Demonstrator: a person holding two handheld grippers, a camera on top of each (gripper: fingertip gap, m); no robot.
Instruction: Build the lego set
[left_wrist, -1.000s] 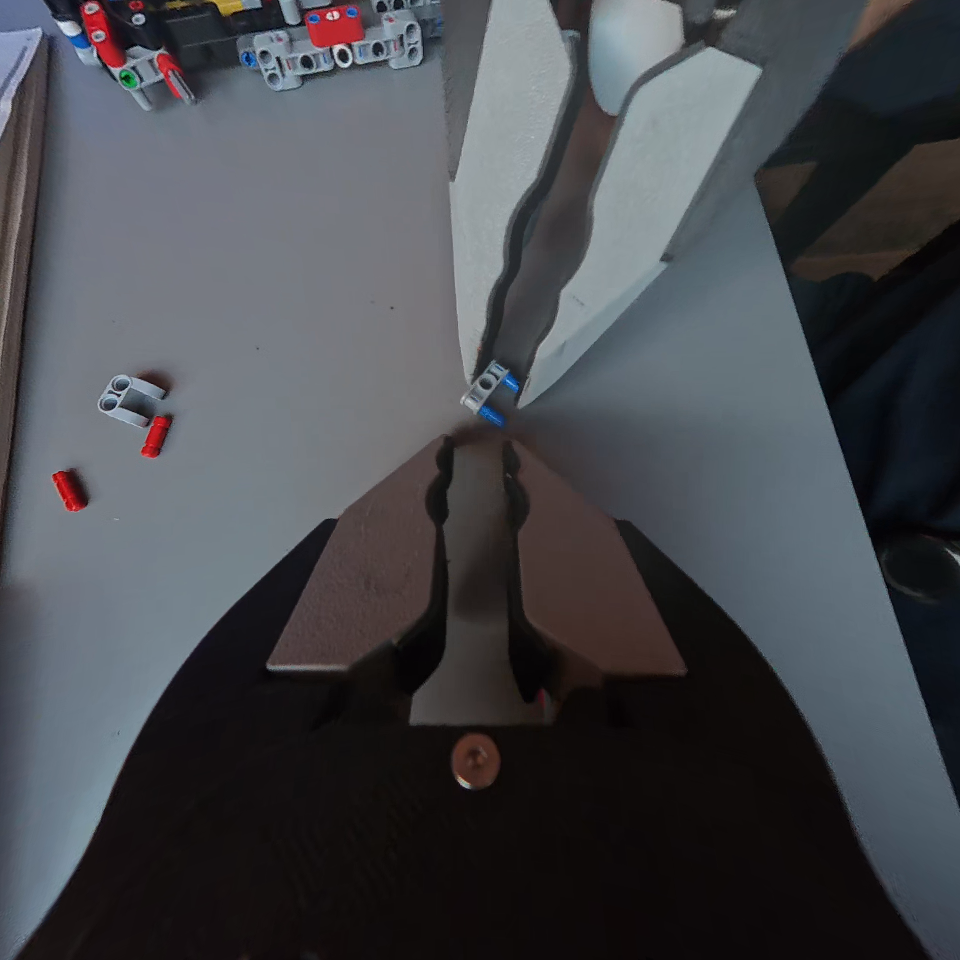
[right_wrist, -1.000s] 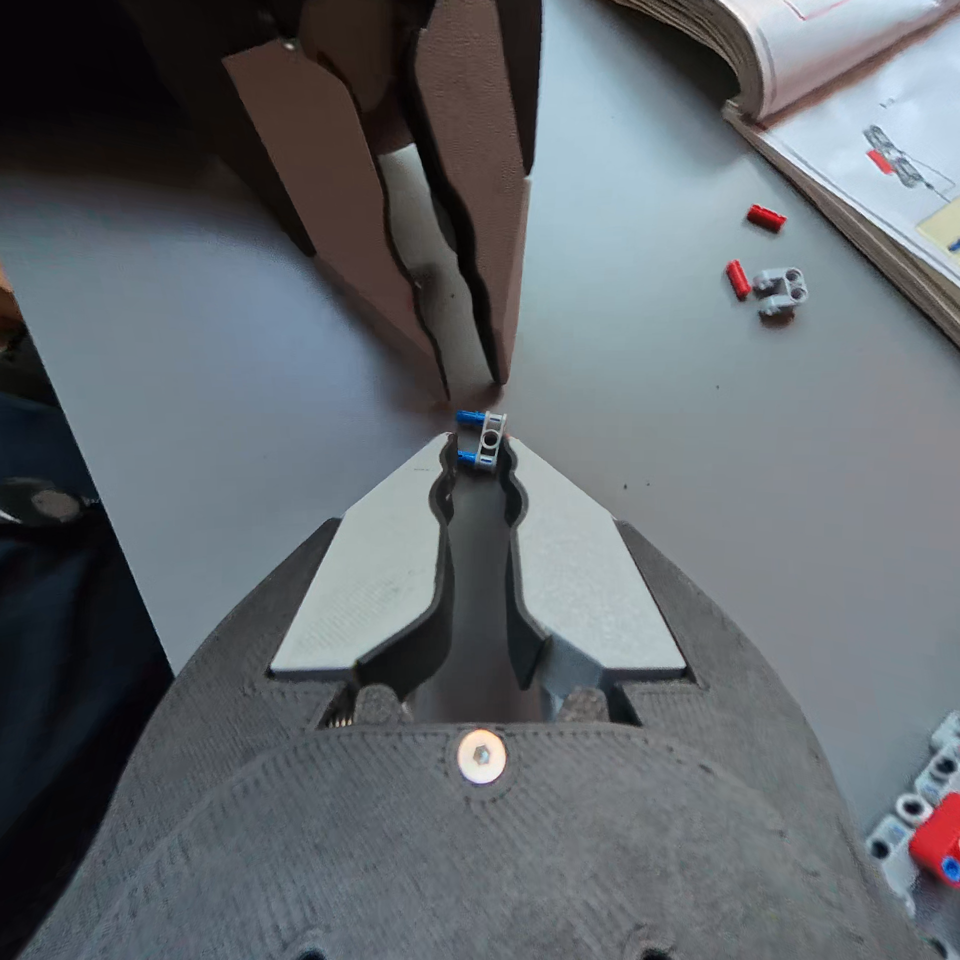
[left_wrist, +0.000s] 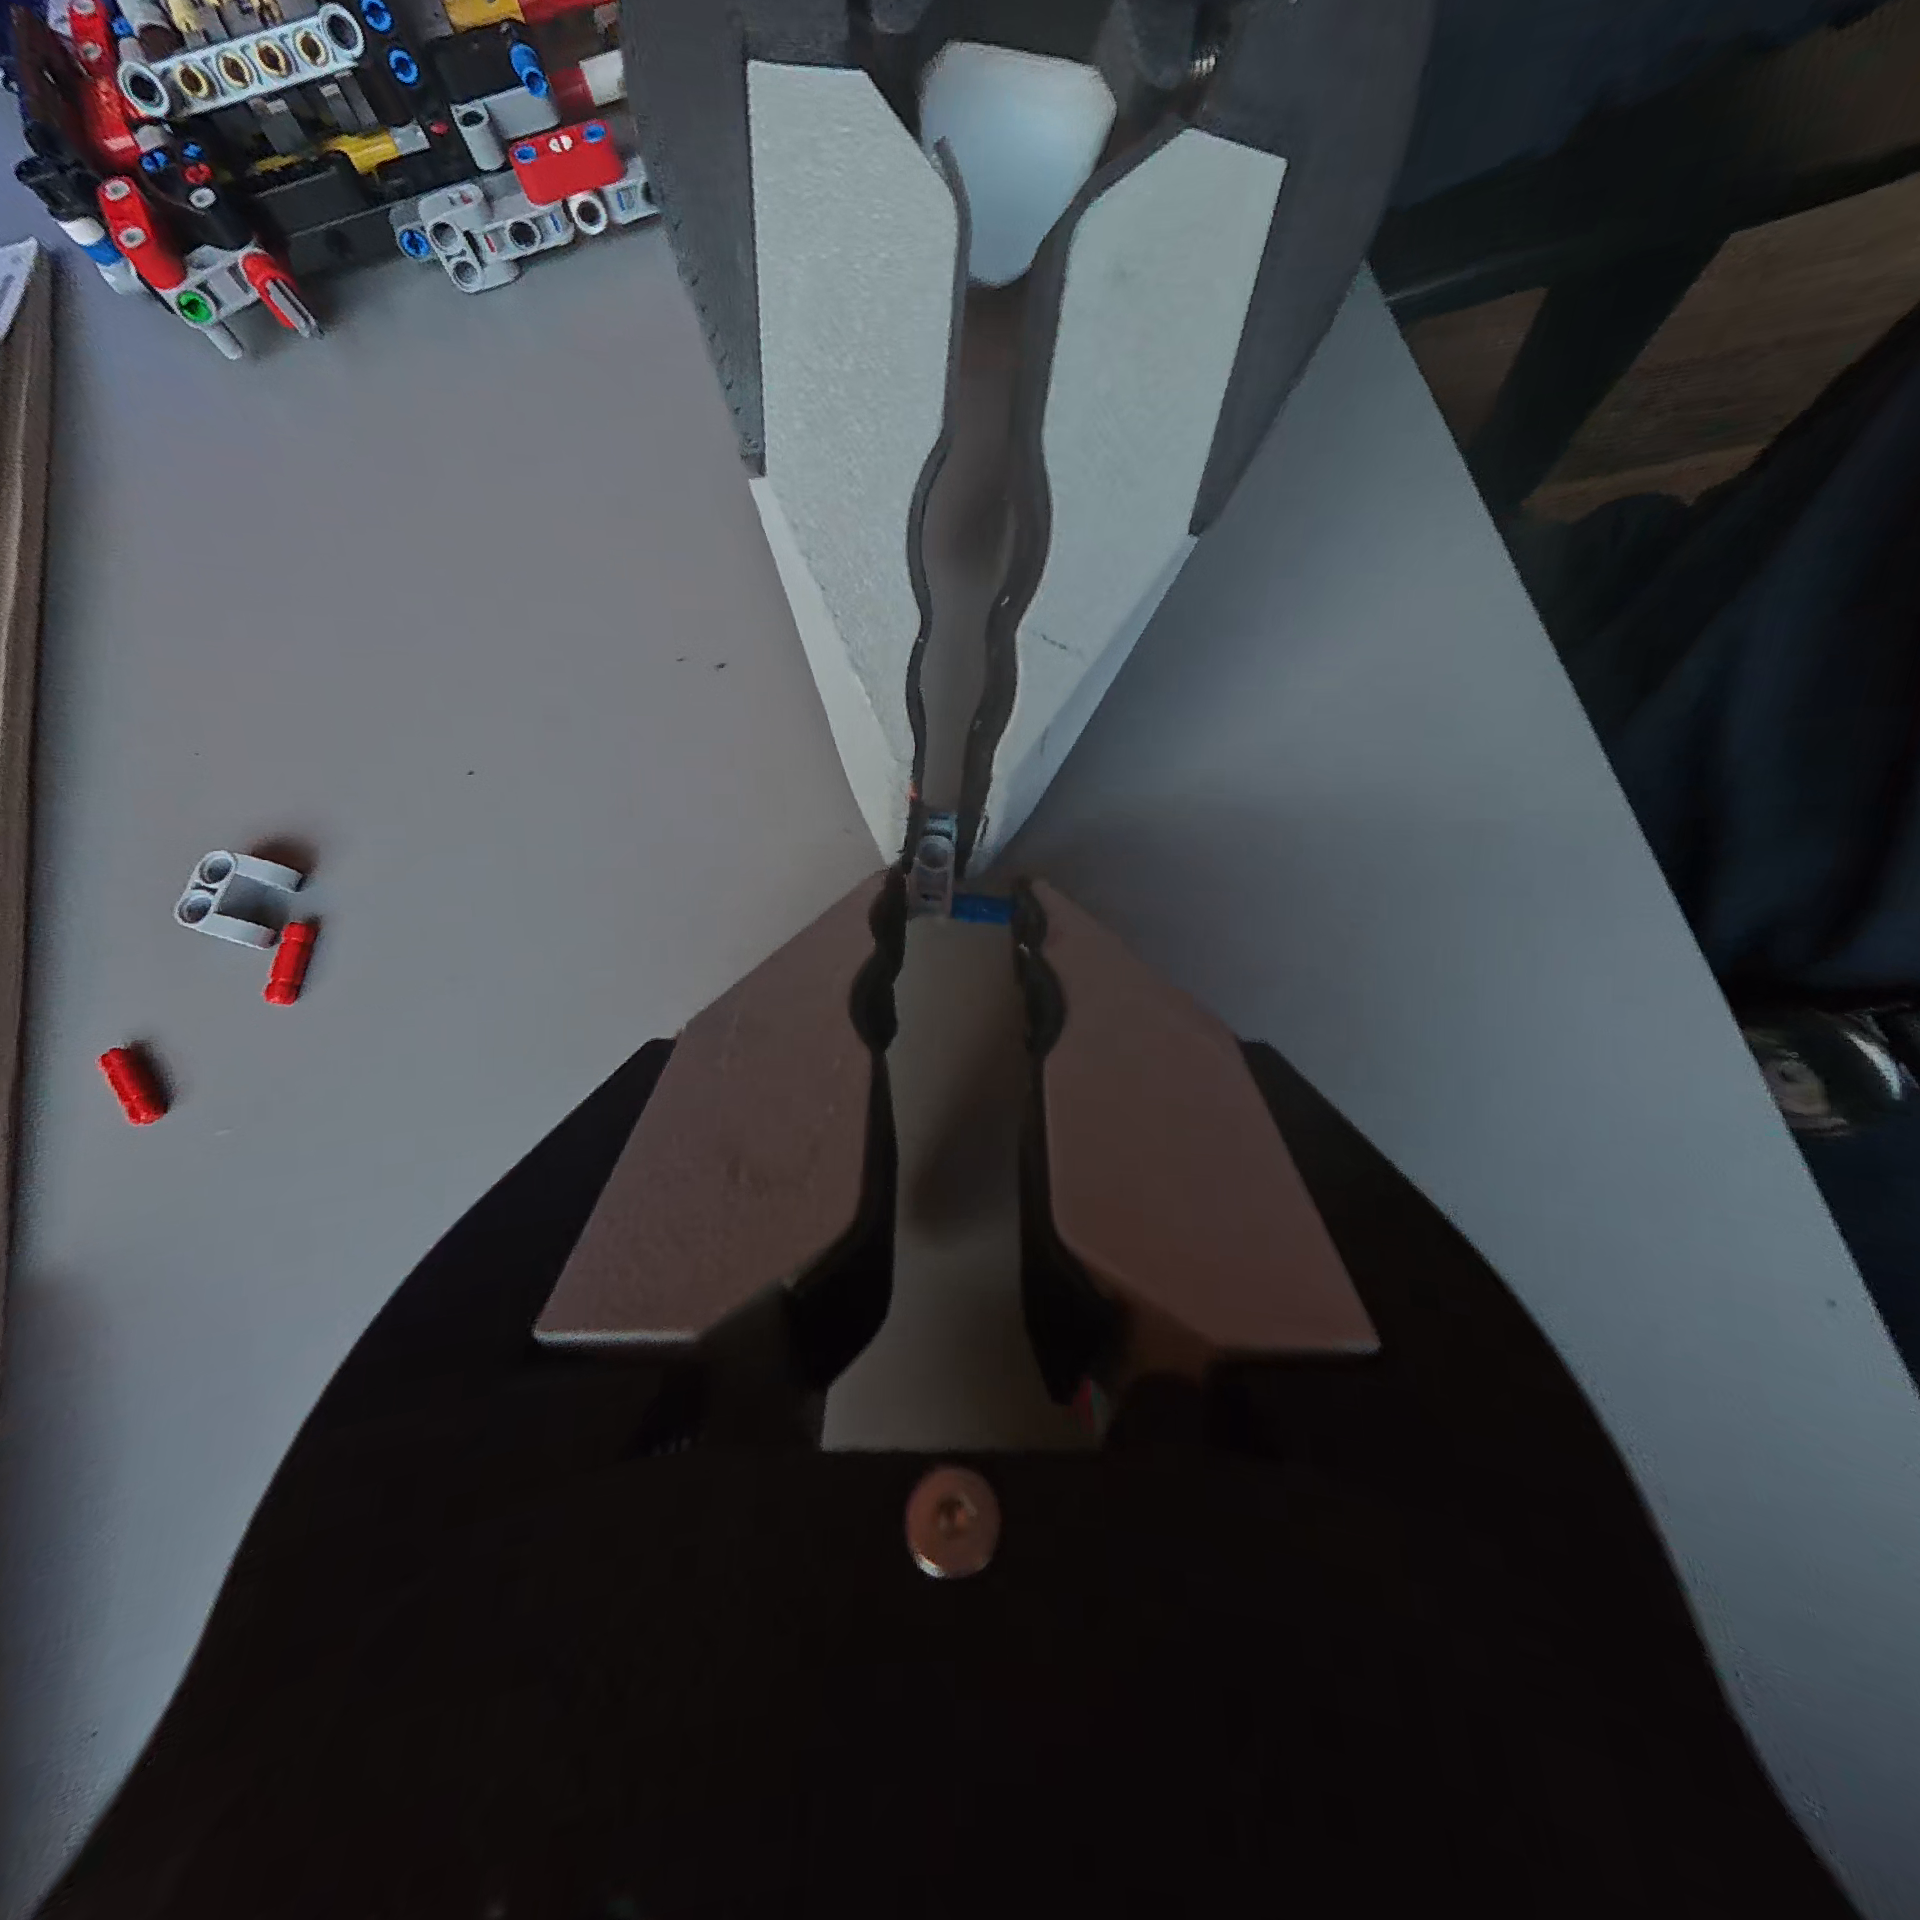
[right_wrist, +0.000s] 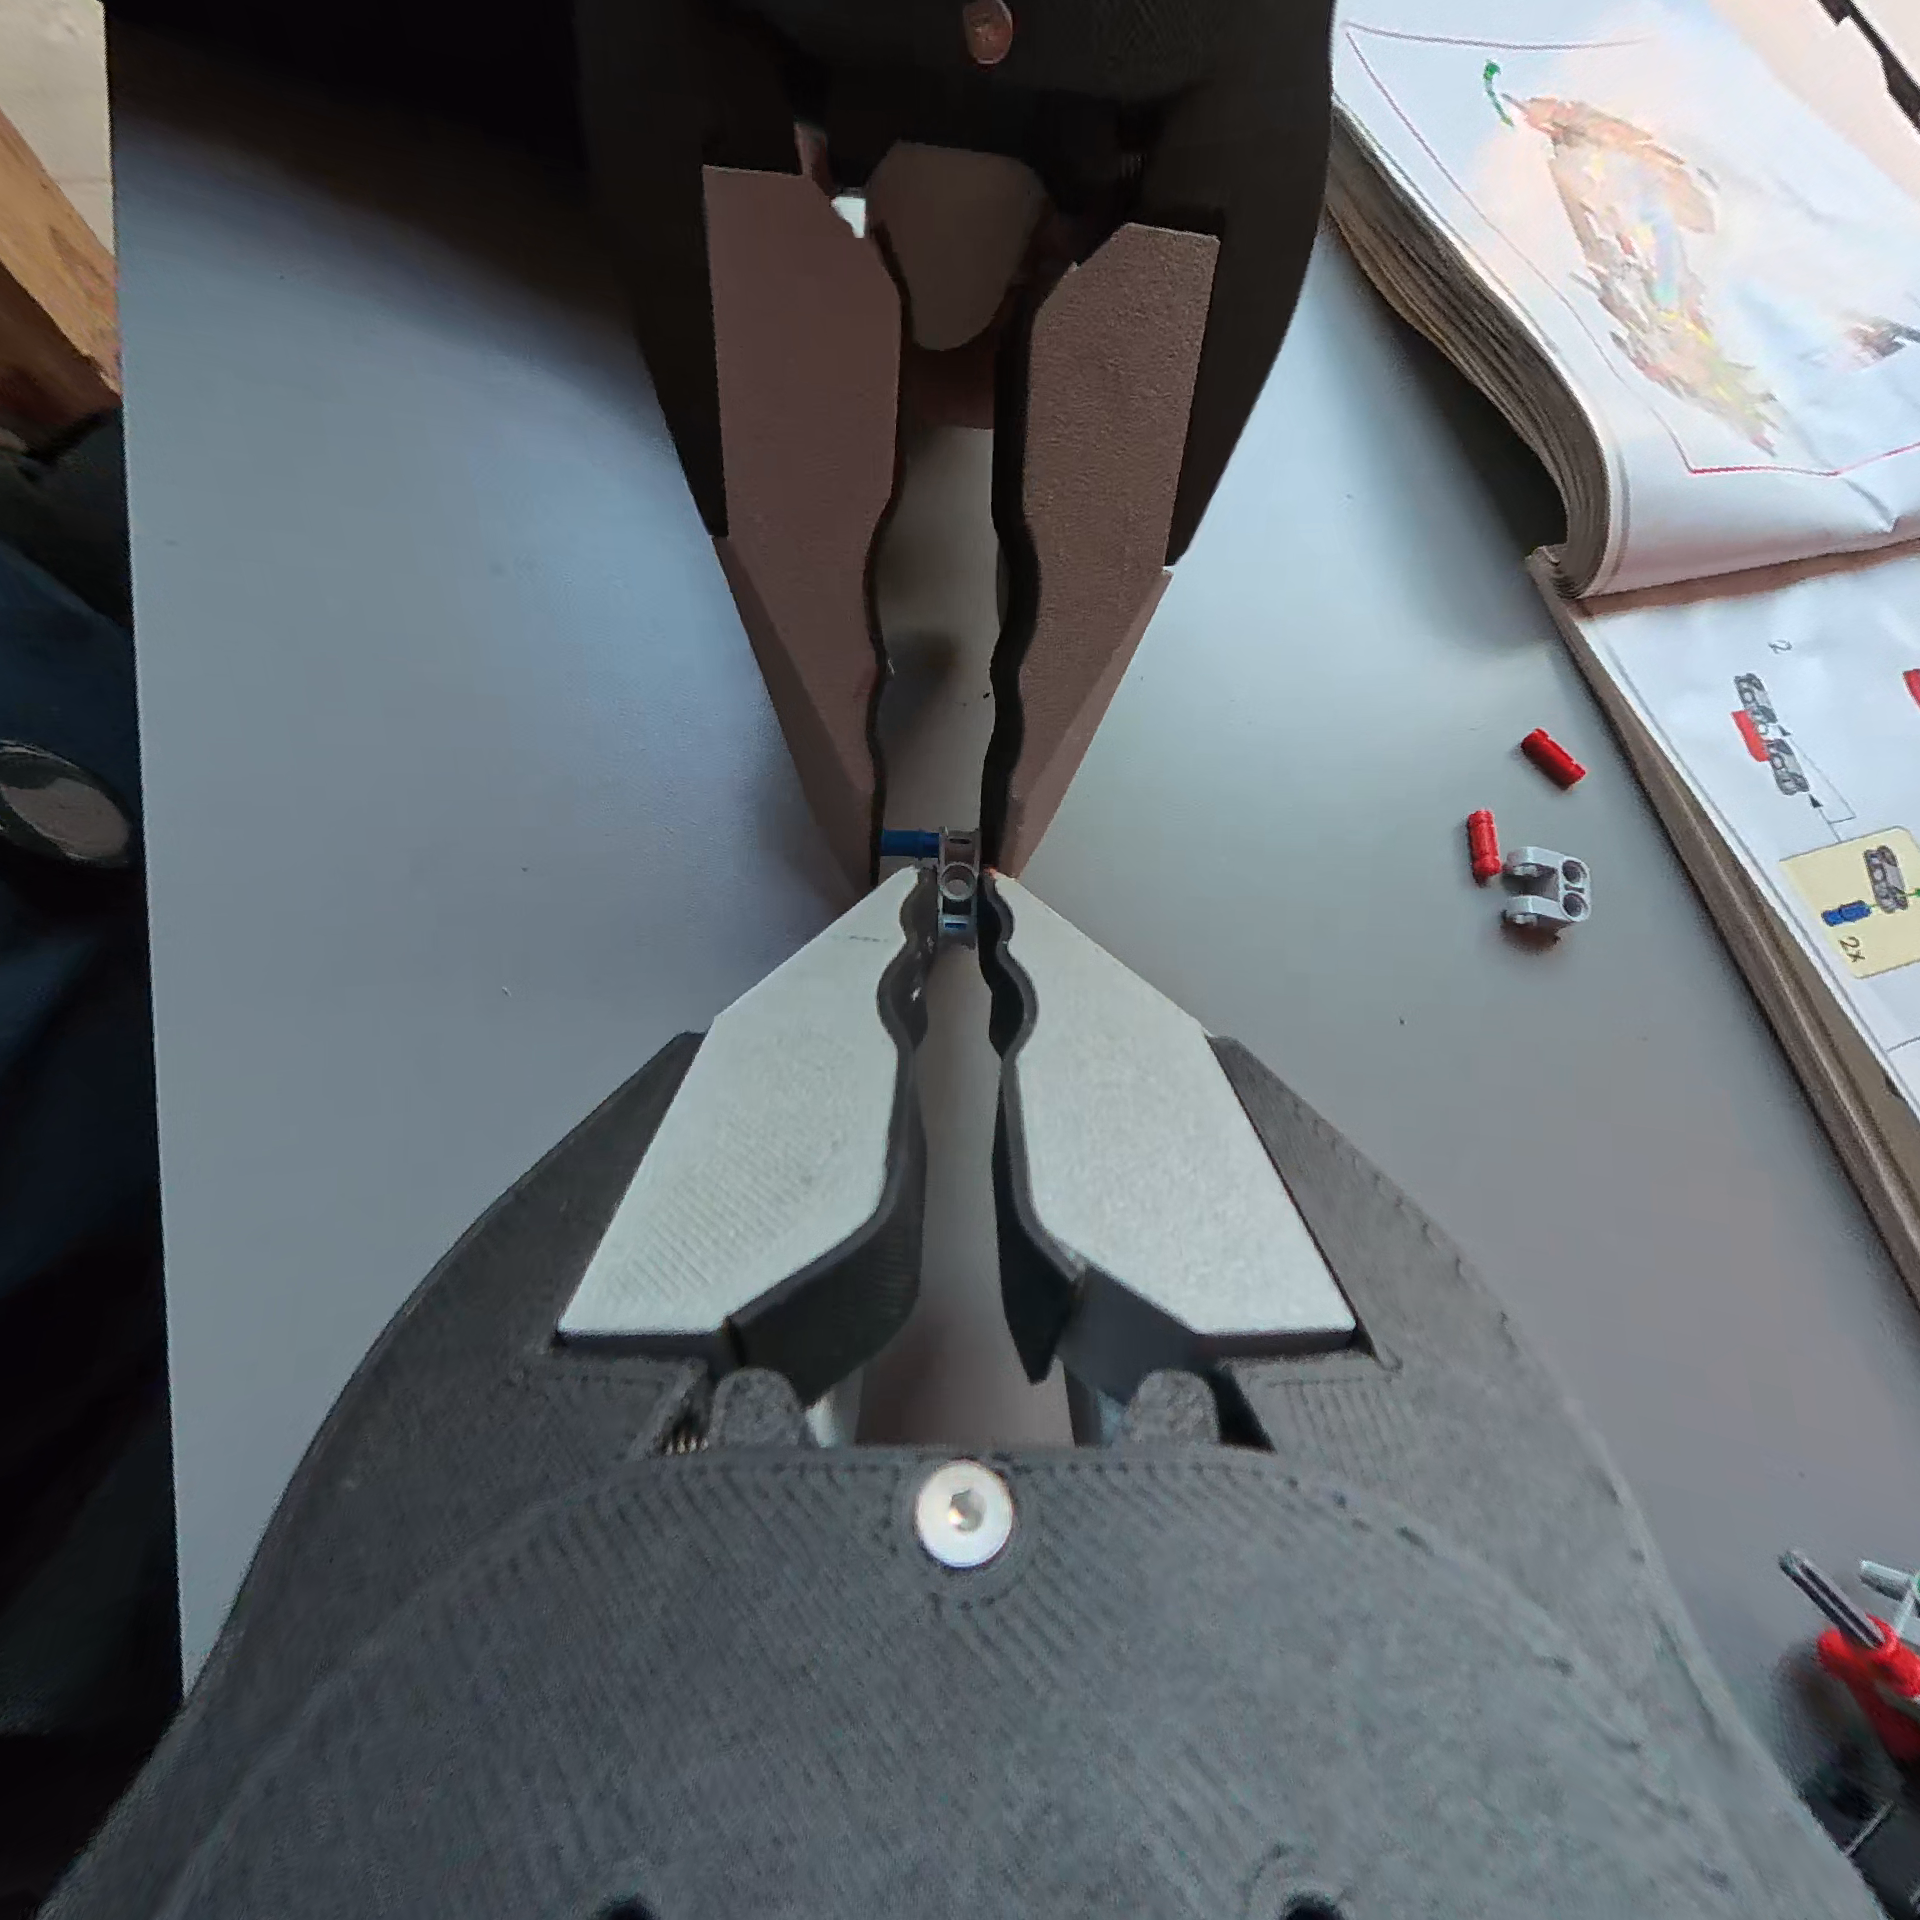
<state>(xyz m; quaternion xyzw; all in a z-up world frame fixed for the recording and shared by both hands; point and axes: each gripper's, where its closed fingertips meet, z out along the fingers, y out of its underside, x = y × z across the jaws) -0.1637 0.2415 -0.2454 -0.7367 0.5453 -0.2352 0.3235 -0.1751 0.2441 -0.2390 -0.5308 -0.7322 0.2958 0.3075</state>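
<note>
Both hand-held grippers now meet tip to tip over the table (left_wrist: 1299, 831), closer and more squarely in line than a second ago, and the small grey connector with blue pins has turned from its slanted pose to lie along the line of the fingers.

The right hand-held gripper (right_wrist: 956, 914), with pale grey fingers, is clamped on the grey connector (right_wrist: 957, 900): its two pads press on the piece's sides right at the fingertips. One blue pin (right_wrist: 902, 840) sticks out sideways from the connector's far end, just beyond those tips.

The left hand-held gripper (left_wrist: 951, 914), with brown fingers, faces it head-on. Its jaws stand a little apart, bracketing the blue pin and the end of the connector; one tip appears to touch the pin and the other the connector's face, though whether they press cannot be told.

Off to the left gripper's left, well apart from the fingertips, a second grey connector (left_wrist: 237, 899) lies on the table with a red pin (left_wrist: 290, 961) just beside it and another red pin (left_wrist: 133, 1083) a little farther out. Beyond them, far ahead on that side, sits a partly built brick model (left_wrist: 312, 177). An open instruction booklet (right_wrist: 1662, 312) lies ahead and to the right of the right gripper.
</note>
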